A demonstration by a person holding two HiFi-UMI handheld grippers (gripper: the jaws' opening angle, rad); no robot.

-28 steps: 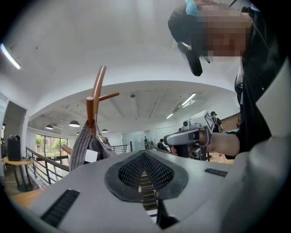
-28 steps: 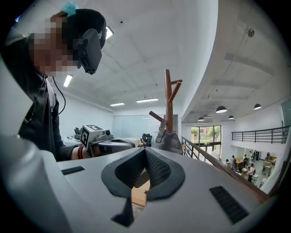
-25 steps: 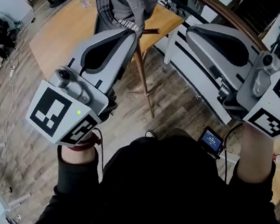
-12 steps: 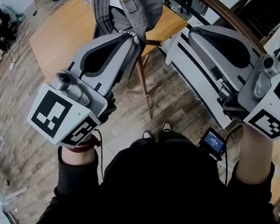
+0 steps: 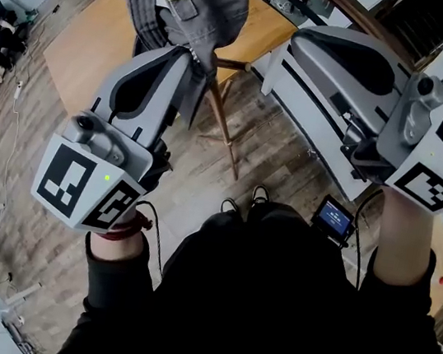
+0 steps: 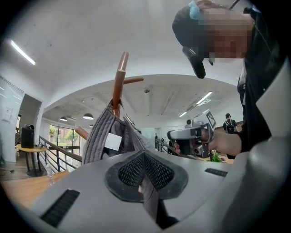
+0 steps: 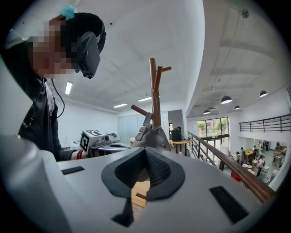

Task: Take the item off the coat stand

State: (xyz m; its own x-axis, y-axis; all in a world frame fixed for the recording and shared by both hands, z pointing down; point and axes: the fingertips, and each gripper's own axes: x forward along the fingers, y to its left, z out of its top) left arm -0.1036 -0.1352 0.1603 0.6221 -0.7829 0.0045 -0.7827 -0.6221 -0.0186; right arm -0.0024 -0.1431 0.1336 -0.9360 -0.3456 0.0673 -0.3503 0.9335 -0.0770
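Item: a grey bag [image 5: 201, 0] with a strap and a white tag is hanging at the top of the coat stand [image 5: 222, 124], at 11 o'clock in the head view.
Item, left gripper view: the grey bag [image 6: 108, 142] is draping round the stand's wooden pole [image 6: 119, 78], at 11 o'clock of the jaws and close above them.
Item, right gripper view: the grey bag [image 7: 153, 136] is sitting at 12 o'clock, straight beyond the jaws and apart from them.
Left gripper: the left gripper [image 5: 192, 56] is meeting the bag's lower edge from 7 o'clock. Its jaws [image 6: 144, 157] are standing closed and appear to be pinching a fold of the grey cloth, which is trailing down beside them.
Right gripper: the right gripper [image 5: 301, 43] is pointing in from 3 o'clock of the bag. Its jaws [image 7: 145, 152] are pressing together with nothing between them.
Stand legs: they are splaying out at 5 o'clock of the bag.
Surroundings: a wooden table [image 5: 102, 36] is spreading at 8 o'clock of the bag, over the plank floor [image 5: 197, 186]. A railing [image 7: 229, 169] is running off at 4 o'clock in the right gripper view.
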